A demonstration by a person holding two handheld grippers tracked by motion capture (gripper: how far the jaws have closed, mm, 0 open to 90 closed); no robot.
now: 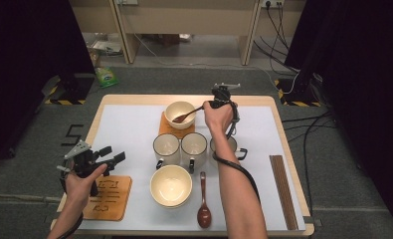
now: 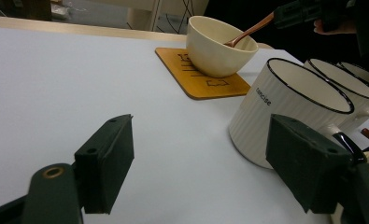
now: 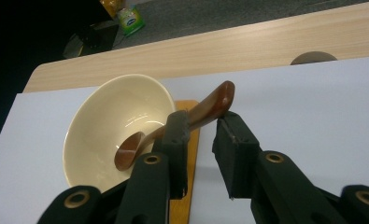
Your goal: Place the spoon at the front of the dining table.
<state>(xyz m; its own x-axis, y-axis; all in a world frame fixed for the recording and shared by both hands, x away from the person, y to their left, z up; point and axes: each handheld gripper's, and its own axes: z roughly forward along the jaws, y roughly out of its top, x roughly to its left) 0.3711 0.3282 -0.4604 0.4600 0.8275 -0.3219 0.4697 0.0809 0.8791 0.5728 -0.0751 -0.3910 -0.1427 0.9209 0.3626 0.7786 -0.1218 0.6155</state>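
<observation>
Spoon (image 3: 173, 133), brown wood, sits w/ its scoop end down inside the far cream bowl (image 1: 179, 114), handle slanting up over the rim toward the right tongs (image 1: 210, 105). In the right gripper view the handle runs between the two black jaws; the left jaw looks pressed to it, the right jaw stands a bit off w/ a gap showing, so the jaws are parted and I can't tell if the grip is firm. Handle tip pokes out past the jaw ends. That bowl stands on a wooden coaster (image 1: 170, 129) near the back middle of the tabletop (image 1: 124, 134), which has a white sheet over it and a wood edge.

Left tongs (image 1: 102, 158) are held low at the front left, just above a second wooden coaster (image 1: 110, 198), jaws wide apart w/ nothing between them. The left gripper view looks across the white sheet to the far bowl and the nearest mug (image 2: 285, 109).

Middle row: three white mugs w/ dark rims side by side, the right one partly hidden by the person's right forearm (image 1: 239, 194). In front of them, a bigger cream bowl (image 1: 171, 185), and just right of it a second brown spoon (image 1: 204, 201) lying flat, scoop end toward the front edge. Dark chopsticks (image 1: 282, 189) lie along the right side, well apart from the rest.
</observation>
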